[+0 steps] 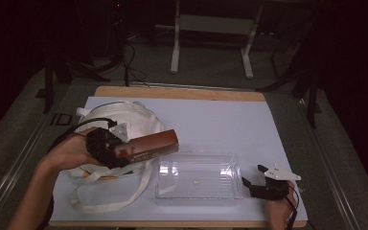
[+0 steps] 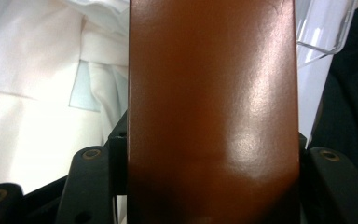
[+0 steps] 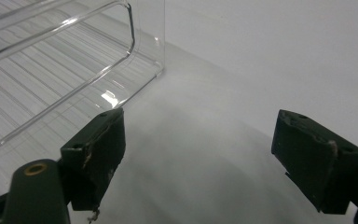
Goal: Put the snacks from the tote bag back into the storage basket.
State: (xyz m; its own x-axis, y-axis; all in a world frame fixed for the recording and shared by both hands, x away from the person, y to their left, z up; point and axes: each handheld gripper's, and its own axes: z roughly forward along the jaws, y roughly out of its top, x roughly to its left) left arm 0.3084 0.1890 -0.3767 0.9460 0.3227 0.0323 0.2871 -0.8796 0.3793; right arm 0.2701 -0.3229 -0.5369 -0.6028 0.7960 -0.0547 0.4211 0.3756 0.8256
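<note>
Box (image 1: 148,145), brown, is clamped in the left claw (image 1: 117,152) above the tote bag (image 1: 120,120); right claw (image 1: 261,184) gapes empty beside the clear tray (image 1: 196,196). A slip is risked by the glossy surface.

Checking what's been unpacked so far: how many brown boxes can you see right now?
1. The brown box is clamped in the left gripper, held between the white tote bag and the clear plastic bin. More may be hidden inside the bag.

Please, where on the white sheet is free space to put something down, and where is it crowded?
Free: the far half of the sheet, beyond the clear tray, from the bag to the right edge. The tray is empty too. Crowded: the left side, with the bag, its straps, and the left gripper holding the brown box. The right gripper sits beside the tray.
</note>
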